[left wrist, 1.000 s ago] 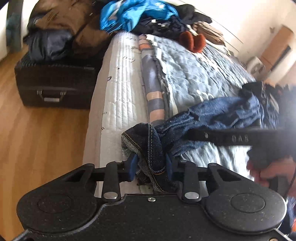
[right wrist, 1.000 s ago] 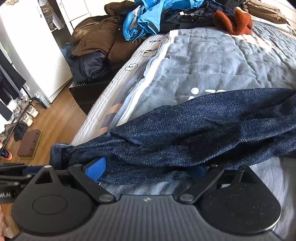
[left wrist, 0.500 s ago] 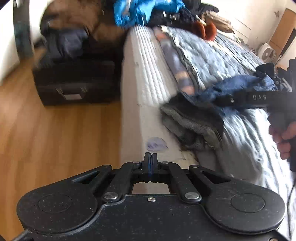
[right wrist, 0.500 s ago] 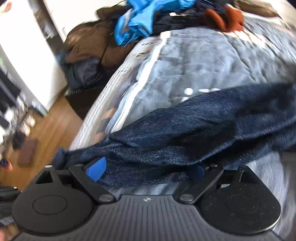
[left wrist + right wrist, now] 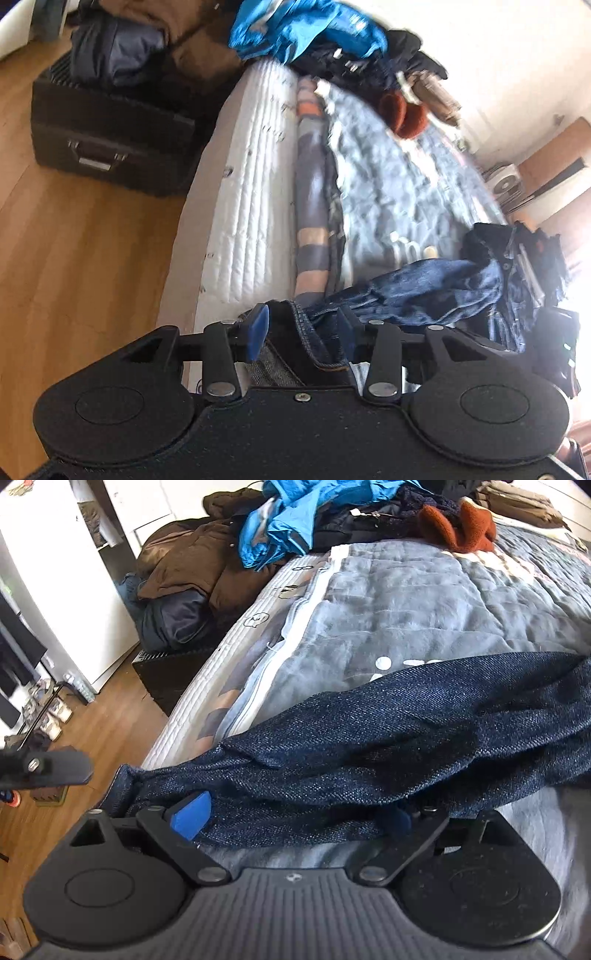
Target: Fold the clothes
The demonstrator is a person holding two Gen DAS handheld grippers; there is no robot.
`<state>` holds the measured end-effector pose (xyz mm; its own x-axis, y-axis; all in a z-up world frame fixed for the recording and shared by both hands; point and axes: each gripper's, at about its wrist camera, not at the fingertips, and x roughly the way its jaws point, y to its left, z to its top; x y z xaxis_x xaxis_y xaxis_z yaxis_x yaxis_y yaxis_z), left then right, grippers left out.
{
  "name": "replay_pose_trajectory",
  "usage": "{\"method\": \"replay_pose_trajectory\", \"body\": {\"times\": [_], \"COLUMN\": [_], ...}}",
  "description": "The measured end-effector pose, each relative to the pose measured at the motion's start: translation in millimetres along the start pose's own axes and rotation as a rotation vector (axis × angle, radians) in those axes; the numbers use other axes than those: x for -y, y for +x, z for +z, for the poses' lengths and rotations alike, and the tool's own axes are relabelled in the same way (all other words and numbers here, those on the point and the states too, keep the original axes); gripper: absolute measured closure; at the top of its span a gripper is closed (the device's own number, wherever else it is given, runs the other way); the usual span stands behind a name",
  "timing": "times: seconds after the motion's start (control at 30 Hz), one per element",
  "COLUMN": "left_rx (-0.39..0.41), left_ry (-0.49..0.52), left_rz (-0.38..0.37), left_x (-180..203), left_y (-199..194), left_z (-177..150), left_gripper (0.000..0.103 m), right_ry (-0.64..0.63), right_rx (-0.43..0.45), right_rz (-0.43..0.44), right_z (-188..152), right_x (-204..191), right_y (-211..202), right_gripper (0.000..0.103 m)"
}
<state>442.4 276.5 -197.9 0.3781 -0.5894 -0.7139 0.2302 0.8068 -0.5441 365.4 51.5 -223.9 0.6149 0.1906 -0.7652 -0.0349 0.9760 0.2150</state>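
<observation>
Dark blue jeans (image 5: 388, 746) stretch across the near part of a bed with a grey quilt (image 5: 424, 609). My right gripper (image 5: 295, 818) is shut on a bunched section of the jeans, and denim fills the wide gap between its blue pads (image 5: 190, 814). In the left wrist view the stitched hem end of the jeans (image 5: 314, 343) lies between the jaws of my left gripper (image 5: 301, 328). Those jaws are opening, and the left pad (image 5: 256, 328) stands just off the cloth. Part of the left gripper (image 5: 48, 768) shows at the left edge of the right wrist view.
A pile of clothes with a bright blue jacket (image 5: 303, 33) and a rust-orange item (image 5: 402, 114) lies at the far end of the bed. A black case (image 5: 107, 147) under brown and dark coats stands on the wooden floor (image 5: 74, 258) beside the white mattress edge (image 5: 240, 206).
My left gripper let go of the jeans' end, shut empty out over the mattress edge, then came back and now has its jaws apart around the hem. The right gripper kept its hold.
</observation>
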Motion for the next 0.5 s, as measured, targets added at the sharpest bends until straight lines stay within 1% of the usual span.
{"method": "replay_pose_trajectory", "body": {"times": [0.1, 0.17, 0.23, 0.3, 0.43, 0.5], "left_rx": [-0.046, -0.059, -0.104, -0.143, -0.181, -0.188], "left_ry": [-0.029, -0.036, -0.042, -0.001, 0.076, 0.074], "left_rz": [0.023, 0.045, 0.067, 0.11, 0.19, 0.198], "left_x": [-2, -1, 0, 9, 24, 26], "left_y": [14, 19, 25, 31, 42, 43], "left_z": [3, 7, 12, 17, 21, 21], "left_gripper": [0.065, 0.077, 0.078, 0.077, 0.076, 0.079], "right_ry": [-0.014, -0.026, -0.041, -0.056, -0.082, -0.087], "right_rx": [0.003, 0.003, 0.002, 0.002, 0.003, 0.004], "right_rz": [0.005, 0.003, -0.002, -0.008, -0.019, -0.025], "right_z": [-2, -2, -2, -3, -6, -7], "right_x": [0, -1, -2, -4, -7, -8], "right_y": [0, 0, 0, 0, 0, 0], "right_gripper": [0.008, 0.008, 0.008, 0.008, 0.008, 0.008]}}
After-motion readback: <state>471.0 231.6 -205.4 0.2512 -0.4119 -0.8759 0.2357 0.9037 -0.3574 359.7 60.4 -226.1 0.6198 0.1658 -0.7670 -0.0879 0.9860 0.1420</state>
